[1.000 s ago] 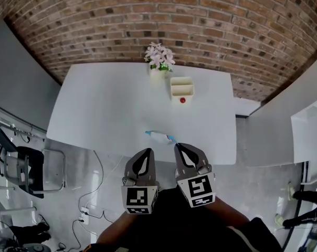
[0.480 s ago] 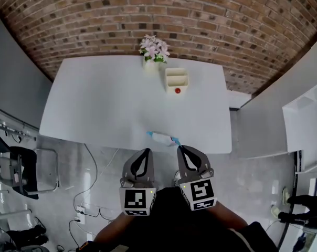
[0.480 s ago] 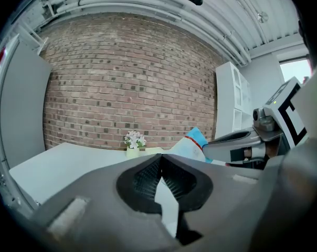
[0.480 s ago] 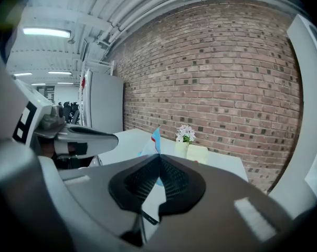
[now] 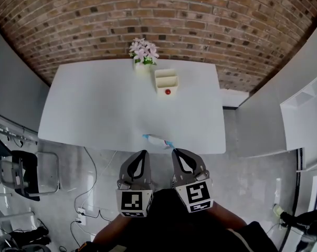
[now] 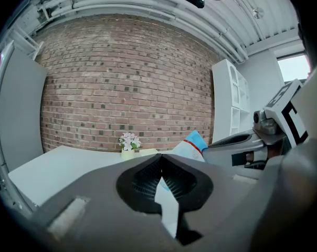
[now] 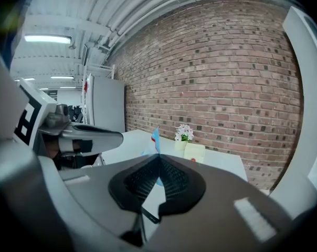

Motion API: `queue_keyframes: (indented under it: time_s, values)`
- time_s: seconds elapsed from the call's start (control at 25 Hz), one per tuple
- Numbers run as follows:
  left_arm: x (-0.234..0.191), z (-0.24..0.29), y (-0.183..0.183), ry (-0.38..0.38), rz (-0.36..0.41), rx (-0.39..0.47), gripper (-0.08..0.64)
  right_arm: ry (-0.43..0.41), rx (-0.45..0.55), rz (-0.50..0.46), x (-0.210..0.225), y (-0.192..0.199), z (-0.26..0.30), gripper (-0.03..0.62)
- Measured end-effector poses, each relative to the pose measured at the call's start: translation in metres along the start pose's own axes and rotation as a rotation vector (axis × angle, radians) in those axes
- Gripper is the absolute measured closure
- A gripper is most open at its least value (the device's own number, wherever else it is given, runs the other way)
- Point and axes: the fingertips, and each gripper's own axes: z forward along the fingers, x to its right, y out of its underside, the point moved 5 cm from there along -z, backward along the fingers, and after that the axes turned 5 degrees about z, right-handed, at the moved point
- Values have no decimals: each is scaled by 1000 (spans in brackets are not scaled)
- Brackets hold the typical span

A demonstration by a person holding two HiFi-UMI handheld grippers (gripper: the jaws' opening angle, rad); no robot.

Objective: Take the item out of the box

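A cream open-topped box (image 5: pixel 166 81) stands at the far side of the white table (image 5: pixel 95 109), with a small red item (image 5: pixel 168 92) at its near wall. The box (image 7: pixel 194 152) and red item (image 7: pixel 192 160) also show in the right gripper view. A blue-and-white packet (image 5: pixel 157 140) lies at the table's near edge. My left gripper (image 5: pixel 143 153) and right gripper (image 5: pixel 175 151) hang side by side just short of that edge, both shut with nothing seen between the jaws. In the left gripper view the packet (image 6: pixel 192 146) rises just beyond my shut left gripper (image 6: pixel 161 157).
A vase of pink flowers (image 5: pixel 143 52) stands left of the box against the brick wall (image 5: pixel 158 20). A chair (image 5: pixel 22 175) and floor cables (image 5: pixel 90 193) lie to the left below the table. White cabinets (image 5: pixel 305 119) stand to the right.
The head view has drifted, so the table and box sit a little further left and higher in frame. Both grippers stay shut, side by side, and sit slightly lower in frame.
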Motion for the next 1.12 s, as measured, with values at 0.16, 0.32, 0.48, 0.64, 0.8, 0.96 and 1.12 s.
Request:
queue_keyframes:
  time_s: [0.16,0.32,0.48,0.64,0.8,0.96,1.12]
  values:
    - [4,2,0,-10,7,1,555,-6,-9,-20,3,5,-1,591]
    - [4,1,-1,-19,10,4,555,-13,-11,-27,3,7,0,592]
    - [2,-2,1,-28,12,1,555,-15,-7,-23,3,5,0,592]
    - [0,-3,3,-27,7,-7,555,-14,-10,-22,1,5,1,592]
    - [-3,-2,4,-26,5,-5,555,-14,-15,-21,-1,7,4,591]
    - [-4,-2,4,-21,3,-3,555,-9,-20,-23,-1,7,4,592]
    - [-5,-3,5,-14,-5,-10,555,-5,-20,-21,-2,6,5,591]
